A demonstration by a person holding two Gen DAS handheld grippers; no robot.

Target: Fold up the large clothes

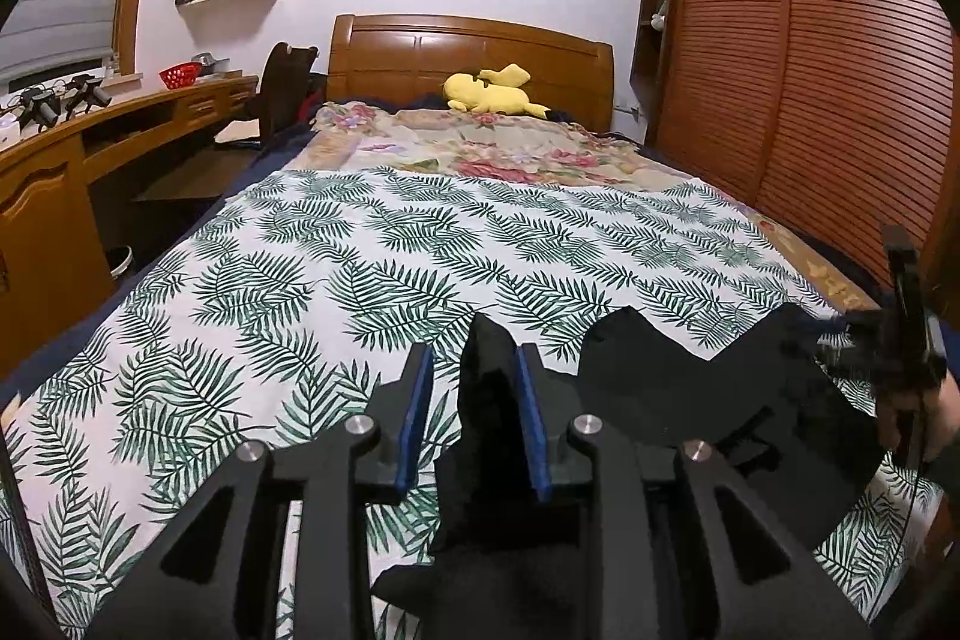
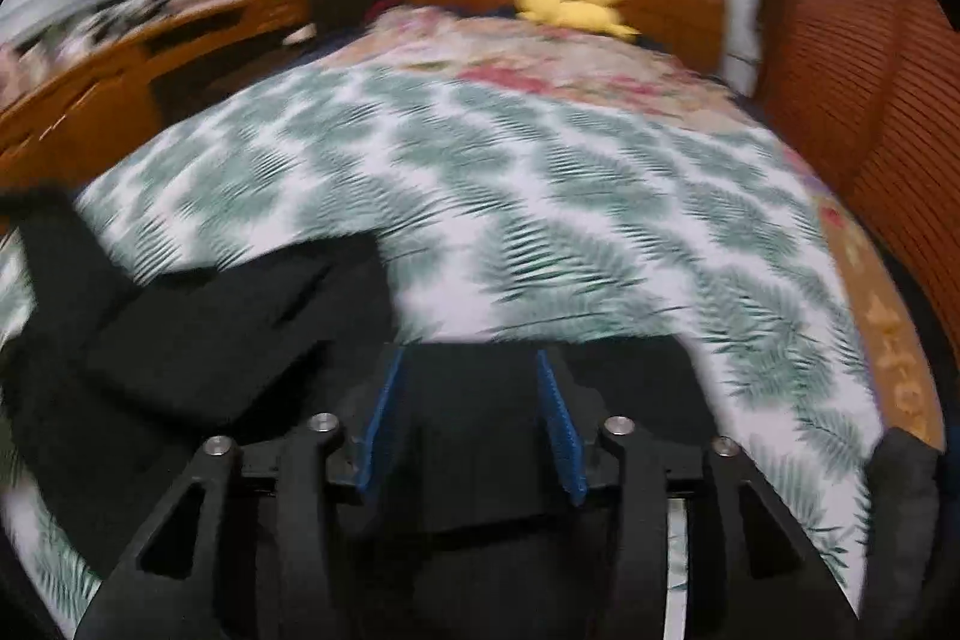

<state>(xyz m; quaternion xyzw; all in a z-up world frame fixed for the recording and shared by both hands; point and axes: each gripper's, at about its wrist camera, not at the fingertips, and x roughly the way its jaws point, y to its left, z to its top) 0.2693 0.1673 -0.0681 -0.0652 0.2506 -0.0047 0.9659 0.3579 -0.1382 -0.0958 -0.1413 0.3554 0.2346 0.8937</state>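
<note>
Lying: 1 blk garment (image 1: 708, 400) (bed (image 1: 372, 268))

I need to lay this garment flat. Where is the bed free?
Free: the leaf-print sheet between the black garment and the floral blanket. Crowded: the near edge, with the garment and both grippers; the plush by the headboard.

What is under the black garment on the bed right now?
The black garment lies on the palm-leaf sheet, whose print shows all around it. What the sheet looks like directly beneath the cloth is covered.
</note>
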